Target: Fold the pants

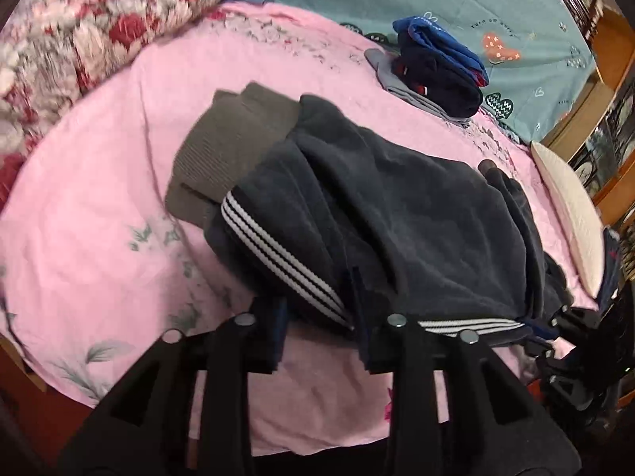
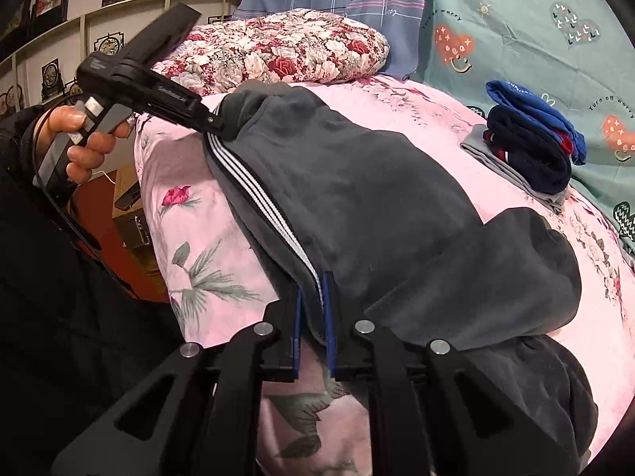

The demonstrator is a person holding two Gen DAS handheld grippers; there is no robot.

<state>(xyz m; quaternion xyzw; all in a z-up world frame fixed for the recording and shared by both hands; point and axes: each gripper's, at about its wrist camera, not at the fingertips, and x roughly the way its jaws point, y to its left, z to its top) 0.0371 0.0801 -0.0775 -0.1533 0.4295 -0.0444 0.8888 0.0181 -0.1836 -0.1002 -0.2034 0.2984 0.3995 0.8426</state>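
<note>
Dark grey pants with white side stripes and a ribbed brown-grey waistband lie folded over on the pink floral bedspread. My left gripper has its jaws apart around the striped edge of the pants; it also shows in the right wrist view, touching the striped seam near the waistband. My right gripper is shut on the striped edge of the pants; it shows at the right edge of the left wrist view.
A stack of folded blue and navy clothes on a grey garment lies at the far side. A floral quilt roll is at the back left. A white pillow is at right. Shelves with framed items stand behind.
</note>
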